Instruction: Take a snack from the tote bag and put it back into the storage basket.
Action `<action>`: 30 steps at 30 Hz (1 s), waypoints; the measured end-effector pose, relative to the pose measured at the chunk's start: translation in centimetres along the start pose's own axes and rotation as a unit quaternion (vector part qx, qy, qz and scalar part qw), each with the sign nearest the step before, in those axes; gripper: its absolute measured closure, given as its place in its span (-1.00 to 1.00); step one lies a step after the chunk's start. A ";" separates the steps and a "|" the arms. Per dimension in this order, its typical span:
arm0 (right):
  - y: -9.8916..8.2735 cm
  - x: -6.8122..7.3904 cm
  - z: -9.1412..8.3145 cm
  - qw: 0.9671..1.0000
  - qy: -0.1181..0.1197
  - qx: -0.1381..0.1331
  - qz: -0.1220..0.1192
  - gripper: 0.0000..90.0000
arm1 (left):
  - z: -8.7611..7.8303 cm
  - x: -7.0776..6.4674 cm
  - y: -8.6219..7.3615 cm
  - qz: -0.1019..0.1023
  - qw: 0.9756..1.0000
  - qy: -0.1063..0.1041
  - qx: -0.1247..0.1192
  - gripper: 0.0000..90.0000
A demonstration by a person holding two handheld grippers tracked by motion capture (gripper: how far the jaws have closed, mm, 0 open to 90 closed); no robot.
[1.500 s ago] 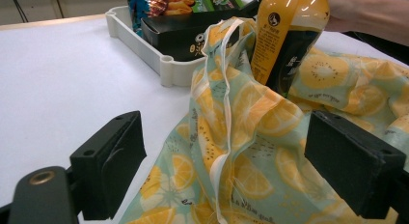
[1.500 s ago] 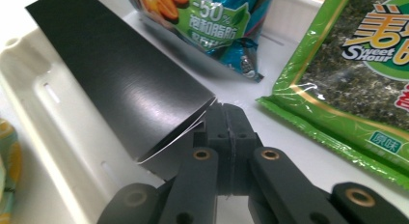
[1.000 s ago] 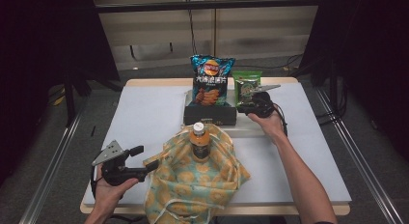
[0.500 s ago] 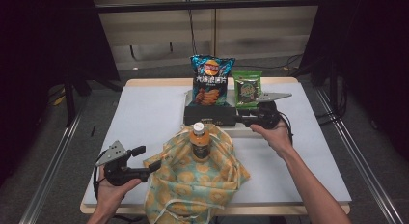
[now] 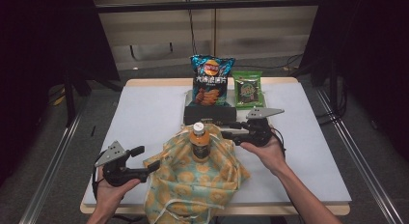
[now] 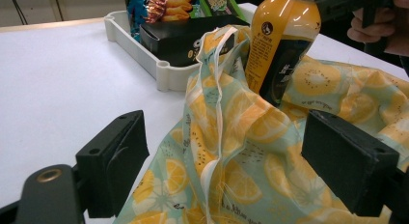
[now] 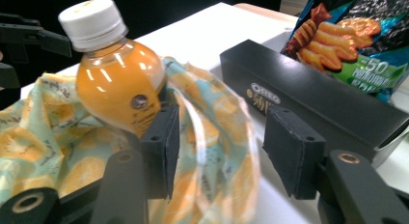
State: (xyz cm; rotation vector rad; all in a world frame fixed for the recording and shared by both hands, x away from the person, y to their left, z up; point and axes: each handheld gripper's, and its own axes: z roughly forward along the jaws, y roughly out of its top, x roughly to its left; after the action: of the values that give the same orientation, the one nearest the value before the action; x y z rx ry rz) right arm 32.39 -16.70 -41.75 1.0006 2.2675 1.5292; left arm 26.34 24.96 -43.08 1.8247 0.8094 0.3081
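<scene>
Juice bottle standing in the lemon-print bag

The bottle (image 5: 199, 143) stands mid-bench inside the bag (image 5: 193, 185) (near the black box (image 5: 210, 115)). Left gripper (image 6: 231, 166) spread astride bag cloth; right gripper (image 7: 217, 151), jaws just opening, pinches nothing.

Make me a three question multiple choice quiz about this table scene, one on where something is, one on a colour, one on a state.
1. Where does the juice bottle stand?
A. In the lemon-print cloth bag
B. In the white tray
C. On the floor

2. What colour is the bottle's cap?
A. Red
B. White
C. Black

3. How do the right gripper jaws stand?
A. Clamped on the cap
B. Shut on the black box
C. Apart, gripping nothing

Answers: 1 A, the bag's cloth wraps the bottle's base. 2 B, the right gripper view shows it white. 3 C, a gap shows between the pads, the bag's rim loose in it.
</scene>
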 end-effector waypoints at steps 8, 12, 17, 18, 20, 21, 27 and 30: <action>-0.8 2.6 0.1 1.000 0.004 -0.002 -0.009 -0.08 | 0.1 0.1 0.0 -0.005 1.000 0.011 0.003 -0.67; -1.0 3.6 0.8 1.000 0.011 0.010 -0.012 -0.23 | 0.4 0.0 0.0 -0.001 1.000 0.009 0.005 -0.68; -0.9 4.7 1.1 1.000 0.014 0.006 -0.014 -0.30 | 0.4 0.2 -0.1 -0.003 1.000 0.007 0.007 -0.68; -0.8 4.9 1.2 1.000 0.017 0.006 -0.013 -0.30 | 0.4 0.2 -0.1 -0.004 1.000 0.008 0.006 -0.68; -0.7 5.3 1.5 1.000 0.018 0.004 -0.019 -0.31 | 0.4 0.2 0.0 -0.003 1.000 0.008 0.005 -0.68; -0.6 5.5 1.6 1.000 0.022 0.003 -0.019 -0.33 | 0.4 0.1 0.0 -0.003 1.000 0.008 0.006 -0.68; -0.2 6.1 2.5 0.999 0.020 0.002 -0.026 -0.39 | 0.5 0.2 -0.1 -0.001 1.000 0.007 0.008 -0.68; -0.1 6.4 3.0 0.999 0.016 0.004 -0.029 -0.43 | 0.4 0.3 -0.1 0.000 1.000 0.007 0.008 -0.68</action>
State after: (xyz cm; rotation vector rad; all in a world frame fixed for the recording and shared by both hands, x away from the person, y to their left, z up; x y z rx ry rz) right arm 29.22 -10.36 -42.03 0.9107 2.3043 1.5259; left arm 26.76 24.86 -43.38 1.8401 0.8231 0.3148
